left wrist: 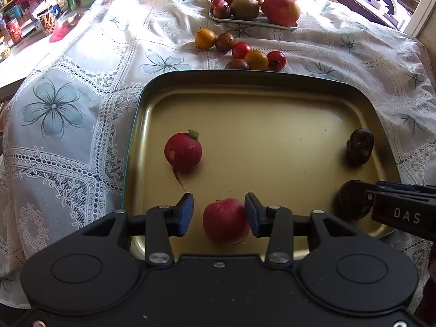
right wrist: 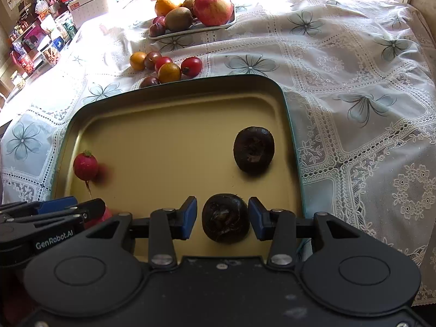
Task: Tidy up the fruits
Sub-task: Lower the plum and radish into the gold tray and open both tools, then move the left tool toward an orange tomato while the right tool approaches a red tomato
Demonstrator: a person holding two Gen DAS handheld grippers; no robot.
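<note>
Both black two-finger grippers sat low over the near edge of the table. Beneath them, a white lace tablecloth with grey flowers (right wrist: 354,87) covered the table, and a gold metal tray with a dark green rim (left wrist: 245,125) lay at that near edge. Left gripper (left wrist: 218,214) fingers stood apart around a round red radish (left wrist: 224,222), not gripping it. Right gripper (right wrist: 223,218) fingers stood open around a dark brown water chestnut (right wrist: 225,218). Small red, orange and purple fruits (left wrist: 239,51) lay loose beyond the tray.
</note>
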